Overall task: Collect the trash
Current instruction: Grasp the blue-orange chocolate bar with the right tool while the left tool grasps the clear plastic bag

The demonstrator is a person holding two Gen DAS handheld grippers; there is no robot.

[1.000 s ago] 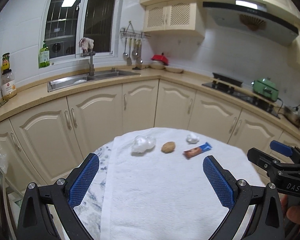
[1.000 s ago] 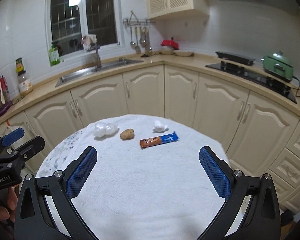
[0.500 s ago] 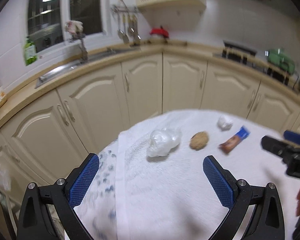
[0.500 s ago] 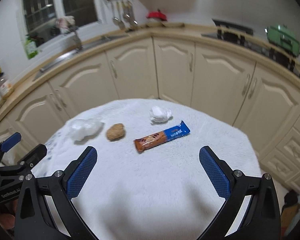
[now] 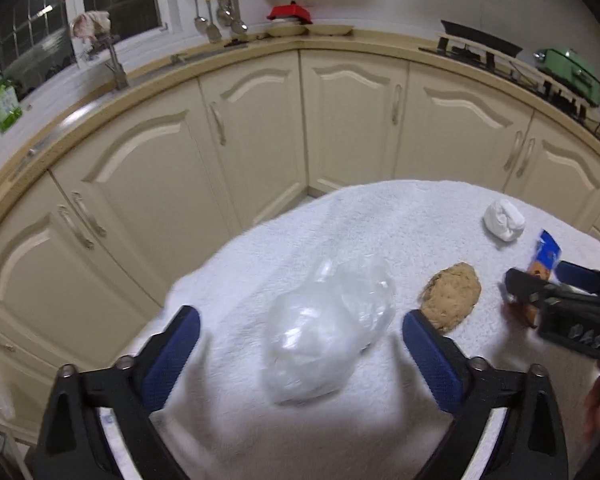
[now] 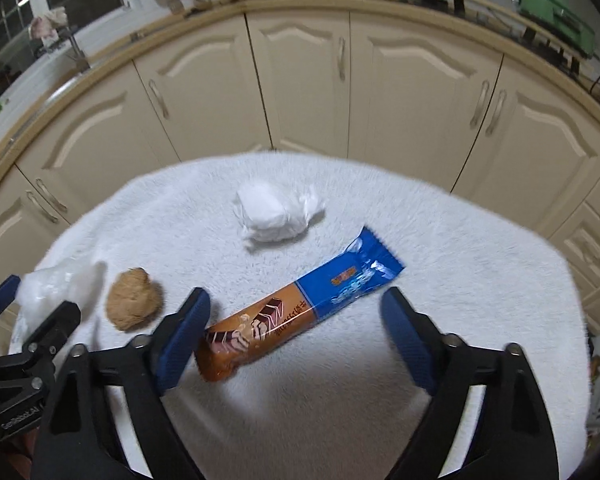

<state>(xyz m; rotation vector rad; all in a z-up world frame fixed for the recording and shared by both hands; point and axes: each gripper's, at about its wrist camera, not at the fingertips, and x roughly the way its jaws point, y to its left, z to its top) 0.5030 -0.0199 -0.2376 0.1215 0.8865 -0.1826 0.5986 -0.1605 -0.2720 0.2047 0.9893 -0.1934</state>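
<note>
The snack wrapper lies on the white towel, slanted, with one end brown and the other end blue. It has a picture of chocolate pieces and some printed characters, but they are too small to read. The right gripper hangs just above it with the fingers apart; its jaws have just been closing a little, the wrapper is between them, and the left blue pad is right at the brown end. Whether that pad touches it I cannot tell.

Behind the wrapper is a crumpled white tissue. To the left of the wrapper lies a brown crumbly lump, and further left a clear plastic bag. The left gripper is over this bag, fingers apart and not pressing it; its jaws also have just been closing, with the bag between them. On the body of the left gripper I can read "GenRobot.AI" in the right wrist view, and on the right gripper "DAS" in the left wrist view.

The towel covers a table in a kitchen with cream cabinets, a beige counter, hanging utensils, a red lid and a green appliance.

Compared with one second ago, both grippers are lower and much nearer to the trash, and the window and upper cabinets are mostly out of view.
</note>
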